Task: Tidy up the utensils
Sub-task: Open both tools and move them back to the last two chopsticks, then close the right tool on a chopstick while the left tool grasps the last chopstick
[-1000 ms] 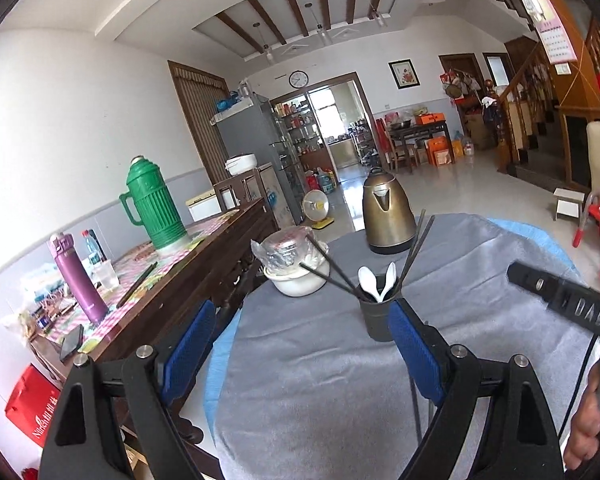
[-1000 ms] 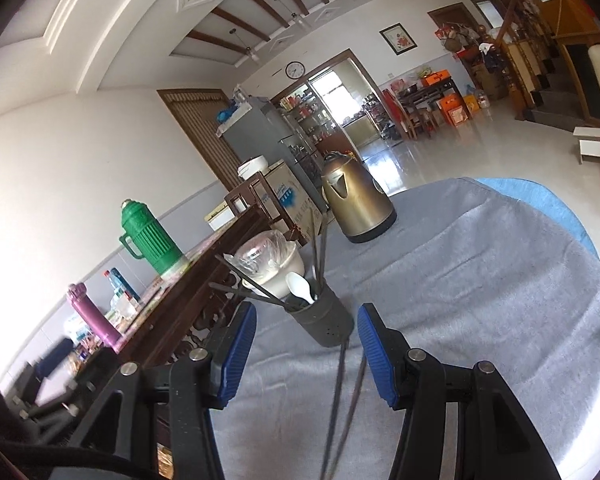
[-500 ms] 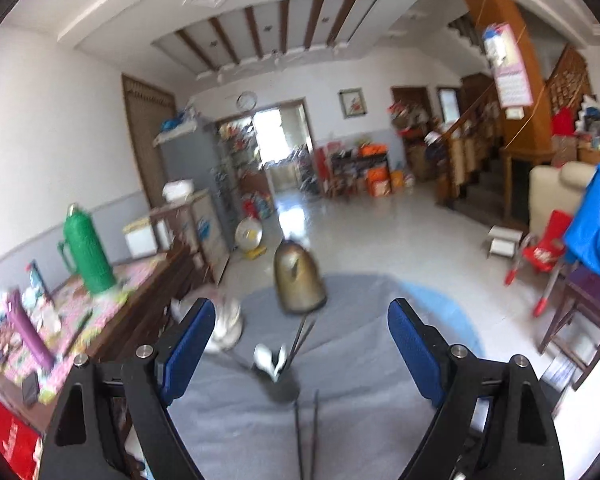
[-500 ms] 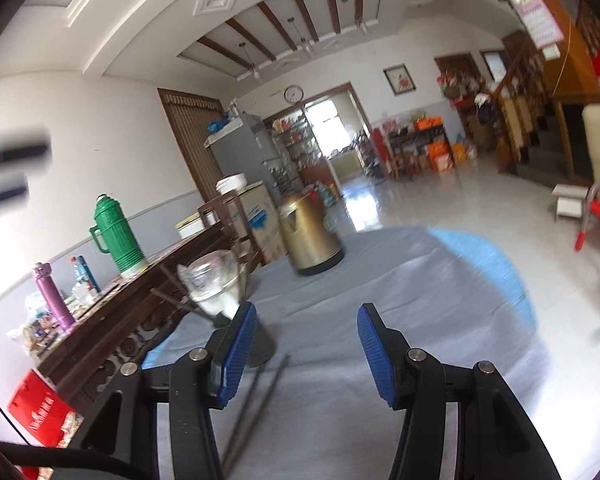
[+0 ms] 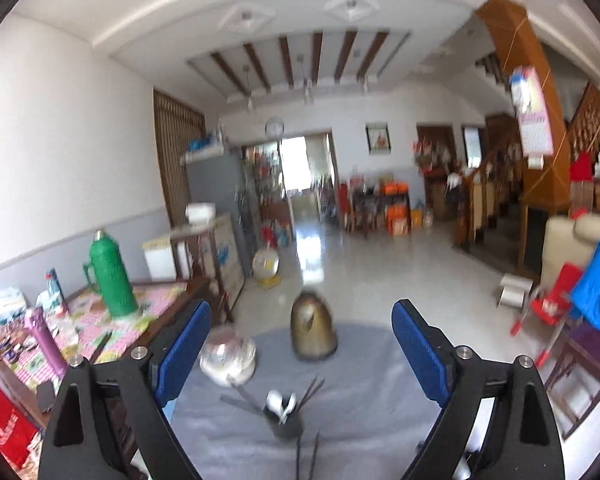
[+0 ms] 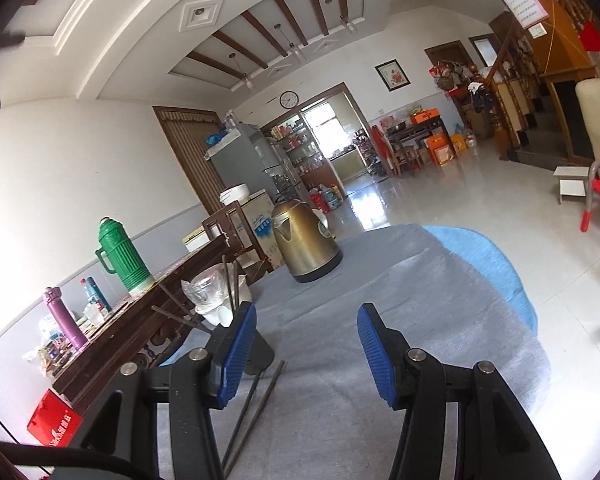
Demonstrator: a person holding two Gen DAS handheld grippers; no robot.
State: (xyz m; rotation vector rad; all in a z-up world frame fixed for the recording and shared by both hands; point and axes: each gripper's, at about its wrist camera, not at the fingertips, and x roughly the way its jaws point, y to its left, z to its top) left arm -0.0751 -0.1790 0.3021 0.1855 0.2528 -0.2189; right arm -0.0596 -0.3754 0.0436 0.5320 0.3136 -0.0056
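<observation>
- Chopsticks (image 6: 256,404): two lie loose on the grey bench (image 6: 400,280), beside the dark cup (image 5: 286,426) holding spoons and more sticks.
- Left gripper (image 5: 302,344): jaws wide apart, just opened further, empty.
- Right gripper (image 6: 306,344): jaws apart, empty.

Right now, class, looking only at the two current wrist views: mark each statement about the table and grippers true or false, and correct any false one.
1. The left gripper holds a chopstick. False: its jaws stand wide with nothing between them.
2. Two dark chopsticks lie flat on the grey cloth beside the utensil holder. True.
3. The kettle is green. False: it is gold; the green thing is the thermos on the side table.
4. White spoons stand in the holder. True.
5. The right gripper grips the holder. False: it is open and empty.
</observation>
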